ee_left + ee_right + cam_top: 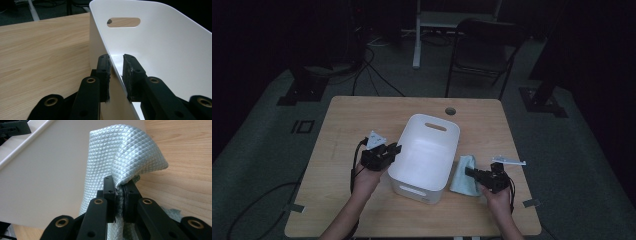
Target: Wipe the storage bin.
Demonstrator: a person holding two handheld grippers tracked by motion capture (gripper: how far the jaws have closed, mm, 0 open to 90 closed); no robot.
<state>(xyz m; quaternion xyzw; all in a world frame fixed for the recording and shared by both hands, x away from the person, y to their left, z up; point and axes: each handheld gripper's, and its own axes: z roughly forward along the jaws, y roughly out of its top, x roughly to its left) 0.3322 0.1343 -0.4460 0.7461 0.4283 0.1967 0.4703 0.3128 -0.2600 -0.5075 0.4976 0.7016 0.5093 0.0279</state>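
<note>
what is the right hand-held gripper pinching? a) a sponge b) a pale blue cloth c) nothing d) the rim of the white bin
b: in the right gripper view the right hand-held gripper has its jaws shut on a fold of the pale blue cloth, which lies beside the white bin on the table.

White bin (427,150), pale-green waffle-textured cloth (125,155)

Dim overhead picture (dark surroundings), sharper bright close-ups
</note>
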